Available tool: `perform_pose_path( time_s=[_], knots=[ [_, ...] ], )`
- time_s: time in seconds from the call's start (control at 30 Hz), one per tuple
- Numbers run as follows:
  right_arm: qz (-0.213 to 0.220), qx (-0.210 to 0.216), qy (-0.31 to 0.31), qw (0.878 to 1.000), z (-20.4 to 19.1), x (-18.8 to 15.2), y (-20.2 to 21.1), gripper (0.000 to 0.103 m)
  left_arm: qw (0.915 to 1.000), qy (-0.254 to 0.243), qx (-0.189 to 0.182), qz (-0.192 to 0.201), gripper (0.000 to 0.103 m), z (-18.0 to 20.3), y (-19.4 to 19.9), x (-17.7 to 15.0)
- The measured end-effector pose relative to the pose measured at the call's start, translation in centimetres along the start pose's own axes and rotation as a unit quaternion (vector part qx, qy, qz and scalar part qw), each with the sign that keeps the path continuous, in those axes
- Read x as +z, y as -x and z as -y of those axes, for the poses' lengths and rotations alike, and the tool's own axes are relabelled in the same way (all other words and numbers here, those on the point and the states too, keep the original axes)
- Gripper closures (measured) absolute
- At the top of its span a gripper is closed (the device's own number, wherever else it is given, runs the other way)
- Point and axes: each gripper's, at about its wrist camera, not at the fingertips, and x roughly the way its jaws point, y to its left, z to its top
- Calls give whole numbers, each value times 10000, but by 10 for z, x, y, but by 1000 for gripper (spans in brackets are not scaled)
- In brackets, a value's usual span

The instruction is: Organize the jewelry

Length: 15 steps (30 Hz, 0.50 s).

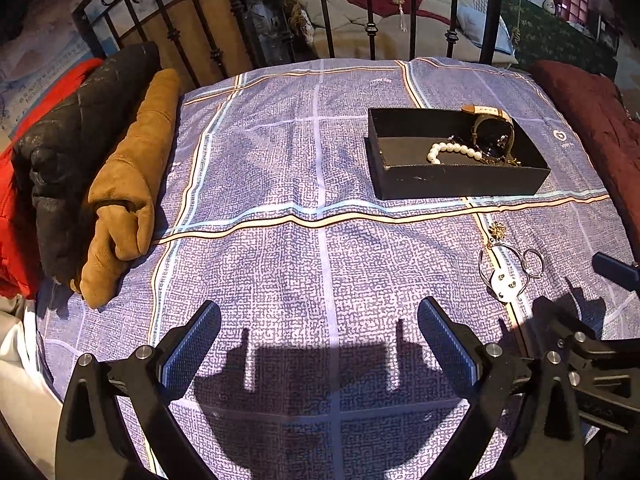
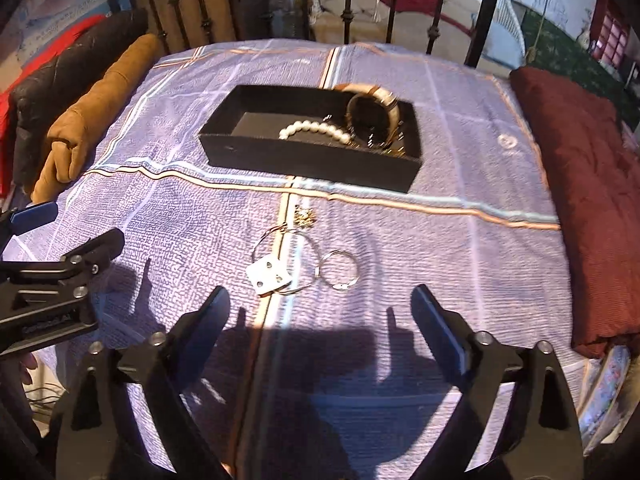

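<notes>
Loose on the bed, just this side of the open black rectangular box (image 2: 308, 152): thin silver hoop earrings on a small white card (image 2: 269, 274), a plain silver ring (image 2: 340, 270) touching the hoops on the side away from the card, and a small gold charm (image 2: 304, 216) between card and box. Straight ahead of the right hand-held gripper (image 2: 320, 320), fingers spread wide and holding nothing, with the card and ring lying just beyond the gap; hoops flat, their row running crosswise to the fingers. Far nearer to the right than to the left hand-held gripper (image 1: 320, 340), likewise wide and bare, off to the card's far side. Already inside the box: white pearl bracelet (image 2: 314, 128) and cream-strapped gold watch (image 2: 372, 110), crowded at one end. Underneath, a soft blue-purple checked bedspread (image 2: 440, 240), likely to dimple under a pinch. Around the box: brown and black folded clothes (image 1: 120, 168) to one side, dark red quilt (image 2: 580, 200) to the other, black iron bed rail (image 2: 348, 12) behind.
</notes>
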Motion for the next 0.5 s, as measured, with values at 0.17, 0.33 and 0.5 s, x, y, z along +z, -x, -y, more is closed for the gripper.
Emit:
perform_pose_path(
  time_s=[0.17,0.33,0.5],
  knots=[
    [-130,153,-392,9990,17,8,-18,31,10000,-14,-26,-33,6,1,-4,-1],
    [-329,48,-393,9987,27,14,-33,65,9999,-27,-69,-126,6,6,-13,-3],
    [-414,83,-410,9983,31,12,-46,67,9998,-47,-91,-164,6,12,-19,-2]
  ],
)
